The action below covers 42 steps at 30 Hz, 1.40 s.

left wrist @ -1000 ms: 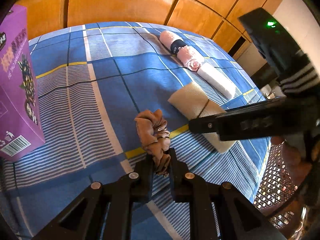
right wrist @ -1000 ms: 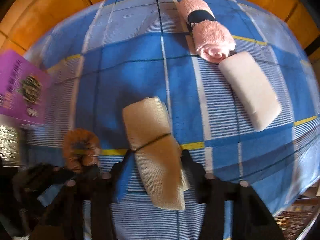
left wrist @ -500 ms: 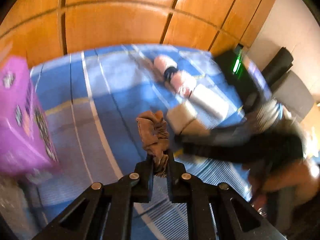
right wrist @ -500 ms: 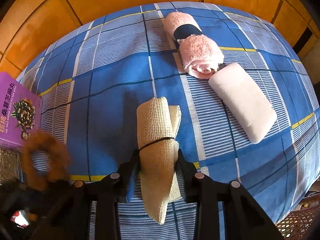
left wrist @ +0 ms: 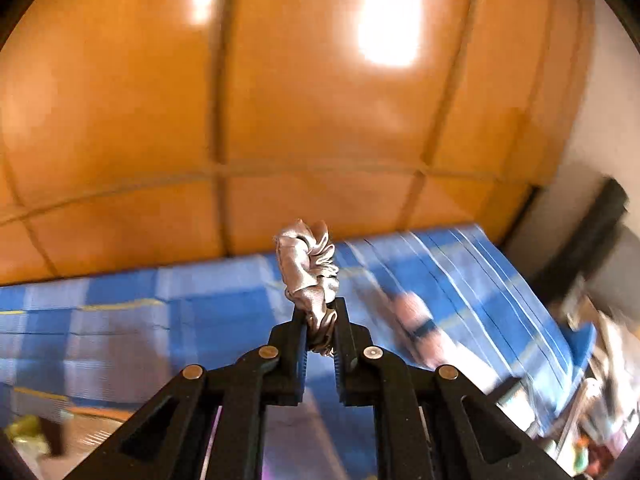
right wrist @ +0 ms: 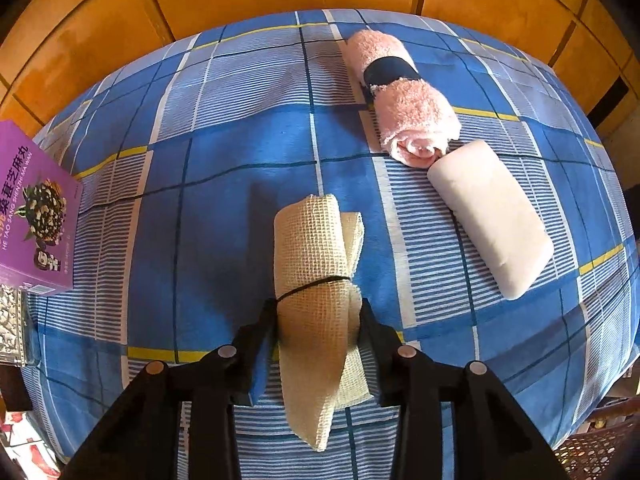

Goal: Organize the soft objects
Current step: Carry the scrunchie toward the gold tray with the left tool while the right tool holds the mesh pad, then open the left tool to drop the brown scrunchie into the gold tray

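My left gripper (left wrist: 320,308) is shut on a brownish satin scrunchie (left wrist: 308,264), held high above the blue checked cloth (left wrist: 180,312) with the wooden wall behind it. The view is blurred. In the right wrist view, my right gripper (right wrist: 318,308) points down with a beige waffle cloth roll (right wrist: 312,248), tied with a black band, between its fingers. Both fingers touch the roll's sides while the jaws are opening. The roll's front end hangs over the fingers.
A pink towel roll (right wrist: 404,108) with a dark band and a white roll (right wrist: 492,216) lie end to end at the right on the checked cloth (right wrist: 200,120). A purple box (right wrist: 36,216) stands at the left edge. Wooden panels (left wrist: 280,100) rise behind.
My left gripper has lifted the scrunchie off the cloth and tilted upward toward the wall. It has left the right wrist view. The right gripper stays around the beige roll.
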Tool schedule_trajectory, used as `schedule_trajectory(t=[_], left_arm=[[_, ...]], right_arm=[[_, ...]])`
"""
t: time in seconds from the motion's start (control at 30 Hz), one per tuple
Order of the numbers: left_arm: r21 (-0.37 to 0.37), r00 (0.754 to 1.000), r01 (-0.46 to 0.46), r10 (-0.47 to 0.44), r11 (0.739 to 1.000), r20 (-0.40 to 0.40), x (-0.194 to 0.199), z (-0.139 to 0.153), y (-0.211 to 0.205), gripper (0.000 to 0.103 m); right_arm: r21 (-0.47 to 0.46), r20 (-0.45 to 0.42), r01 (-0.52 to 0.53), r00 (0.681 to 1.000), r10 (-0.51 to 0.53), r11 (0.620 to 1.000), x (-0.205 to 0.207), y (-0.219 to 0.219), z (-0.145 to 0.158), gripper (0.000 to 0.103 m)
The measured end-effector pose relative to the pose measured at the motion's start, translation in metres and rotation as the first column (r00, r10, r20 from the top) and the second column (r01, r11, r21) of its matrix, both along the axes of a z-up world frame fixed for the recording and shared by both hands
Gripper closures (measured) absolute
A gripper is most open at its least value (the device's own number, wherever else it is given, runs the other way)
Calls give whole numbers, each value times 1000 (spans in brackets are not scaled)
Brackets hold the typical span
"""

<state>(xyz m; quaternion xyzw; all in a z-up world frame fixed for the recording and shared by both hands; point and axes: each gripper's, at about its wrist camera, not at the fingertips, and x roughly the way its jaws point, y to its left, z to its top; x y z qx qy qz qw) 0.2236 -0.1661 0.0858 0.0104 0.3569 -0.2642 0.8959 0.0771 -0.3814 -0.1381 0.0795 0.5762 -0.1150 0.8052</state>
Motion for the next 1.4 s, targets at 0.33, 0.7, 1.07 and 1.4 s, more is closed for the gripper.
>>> schedule_trajectory(t=[0.33, 0.7, 1.07, 1.4], left_arm=[[9, 944, -329, 329, 944, 42, -8, -15, 185, 92], [-7, 793, -608, 607, 794, -62, -112, -87, 356, 92], [86, 650, -748, 752, 658, -110, -180, -144, 419, 90], [108, 627, -766, 773, 634, -91, -197, -154, 418, 81]], right_arm=[[-59, 11, -25, 1000, 25, 998, -5, 20, -2, 64], [-274, 1, -149, 988, 155, 950, -17, 66, -2, 64], [-301, 5, -157, 986, 166, 941, -21, 71, -2, 65], [-342, 3, -174, 982, 187, 923, -26, 79, -3, 65]])
